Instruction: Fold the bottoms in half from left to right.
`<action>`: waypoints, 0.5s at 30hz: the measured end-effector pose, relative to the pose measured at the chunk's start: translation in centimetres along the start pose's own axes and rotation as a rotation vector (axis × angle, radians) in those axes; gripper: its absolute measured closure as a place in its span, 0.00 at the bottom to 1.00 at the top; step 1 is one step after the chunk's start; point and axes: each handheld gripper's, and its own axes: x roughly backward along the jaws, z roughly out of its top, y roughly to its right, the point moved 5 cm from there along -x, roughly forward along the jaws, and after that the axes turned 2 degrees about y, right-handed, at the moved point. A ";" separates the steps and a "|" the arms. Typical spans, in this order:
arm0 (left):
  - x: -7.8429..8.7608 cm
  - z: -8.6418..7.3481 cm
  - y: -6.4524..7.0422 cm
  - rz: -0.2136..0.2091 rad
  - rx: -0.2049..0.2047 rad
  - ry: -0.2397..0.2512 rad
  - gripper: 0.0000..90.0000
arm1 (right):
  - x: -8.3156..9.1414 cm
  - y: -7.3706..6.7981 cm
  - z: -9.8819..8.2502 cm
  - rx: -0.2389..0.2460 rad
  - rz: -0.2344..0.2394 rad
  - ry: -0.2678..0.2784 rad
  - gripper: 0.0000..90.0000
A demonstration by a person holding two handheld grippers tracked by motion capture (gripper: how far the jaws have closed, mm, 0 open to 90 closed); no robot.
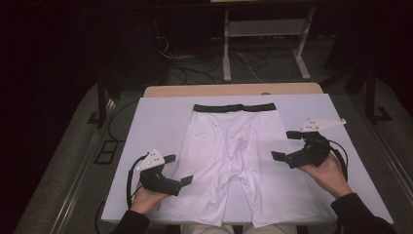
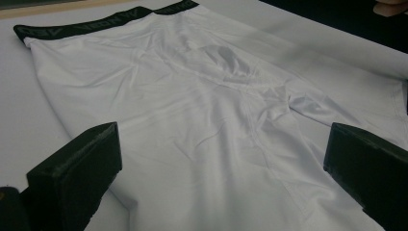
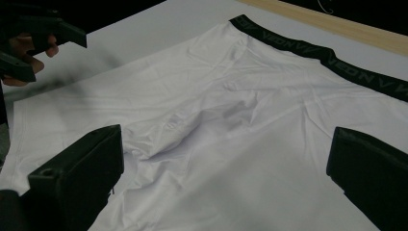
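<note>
White shorts (image 1: 234, 161) lie flat and face up in the middle of your pale table cover (image 1: 146, 141), black waistband (image 1: 234, 107) at the far edge and both legs running toward you. That spread-out layout leaves each outer leg edge open to a grasp, probably for a fold. You hold the left gripper (image 1: 178, 169) just beside the left leg's outer edge, its jaws wide apart with nothing between them. Your right gripper (image 1: 286, 145) hovers at the right leg's outer edge, equally wide and empty. The fabric looks thin, smooth and stretchy, with soft creases gathering at the crotch seam (image 2: 269, 108). The waistband is a firmer woven strip with lettering. Beyond the cover, a wooden table edge (image 1: 234, 90) shows.
</note>
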 end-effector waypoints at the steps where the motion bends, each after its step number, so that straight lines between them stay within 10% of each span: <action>1: 0.0 0.0 0.0 -0.001 0.000 0.001 0.00 | -0.2 0.0 0.3 0.004 0.002 -0.003 0.00; 15: 0.0 0.0 0.0 -0.002 -0.003 -0.002 0.00 | -1.9 -0.4 2.3 0.036 0.025 -0.017 0.00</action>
